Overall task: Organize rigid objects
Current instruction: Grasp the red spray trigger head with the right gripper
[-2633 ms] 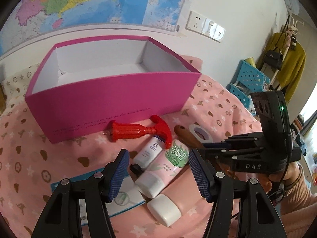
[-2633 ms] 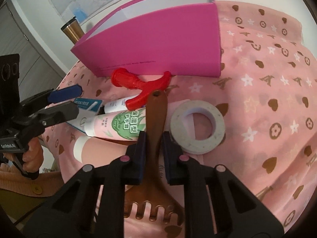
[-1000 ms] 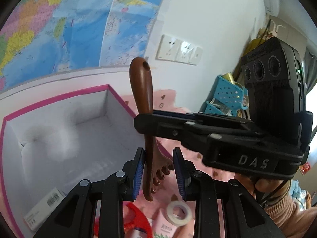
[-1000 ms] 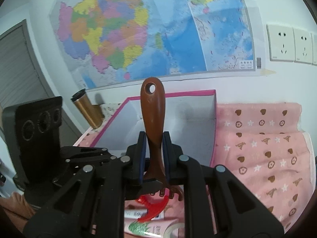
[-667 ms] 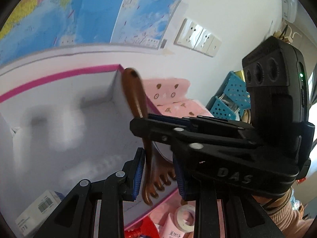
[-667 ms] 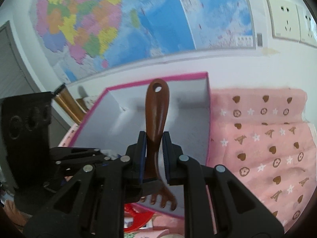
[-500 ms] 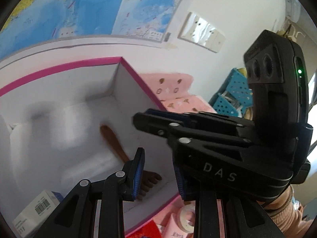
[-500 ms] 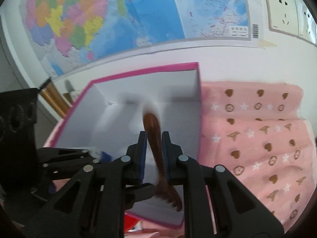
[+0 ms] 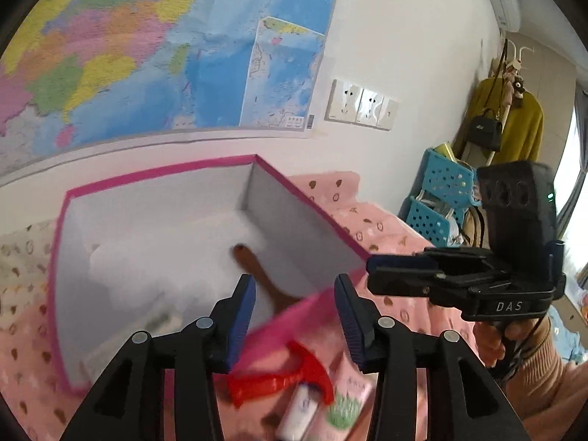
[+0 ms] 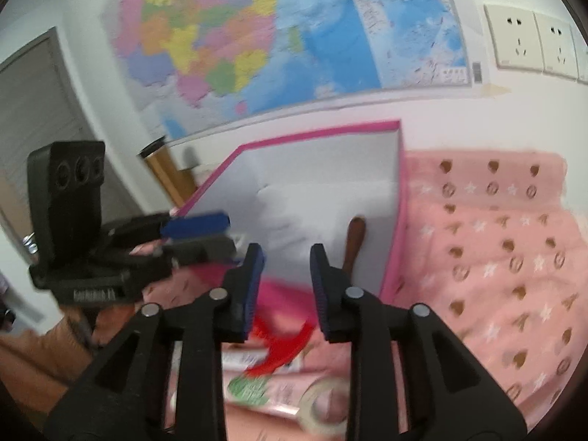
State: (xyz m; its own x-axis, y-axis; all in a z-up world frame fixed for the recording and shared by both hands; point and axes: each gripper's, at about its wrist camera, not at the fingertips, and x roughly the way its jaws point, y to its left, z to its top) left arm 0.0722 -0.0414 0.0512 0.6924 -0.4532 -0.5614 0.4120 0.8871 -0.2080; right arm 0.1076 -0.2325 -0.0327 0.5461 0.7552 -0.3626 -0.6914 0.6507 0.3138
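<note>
The pink box (image 9: 305, 198) (image 10: 319, 130) stands open on the pink cloth. The brown wooden scratcher (image 9: 257, 268) (image 10: 354, 244) lies inside it near the right wall. My left gripper (image 9: 294, 316) is open and empty above the box's near wall. My right gripper (image 10: 284, 286) is open and empty, also above the near wall; it shows in the left wrist view (image 9: 371, 268) to the right of the box. A red sprayer (image 9: 283, 378) (image 10: 286, 349), a white bottle (image 9: 297, 411), a green-printed tube (image 9: 345, 404) (image 10: 257, 386) and a tape roll (image 10: 323, 408) lie in front of the box.
A map hangs on the wall (image 9: 183, 55) behind the box. Blue baskets (image 9: 437, 198) and a coat rack stand to the right. A gold tumbler (image 10: 165, 169) stands left of the box. The pink cloth (image 10: 496, 257) stretches to the right.
The right gripper opened and let go of the wooden scratcher, which now lies in the box. Both grippers have drawn back from the box, and the left one has opened wider.
</note>
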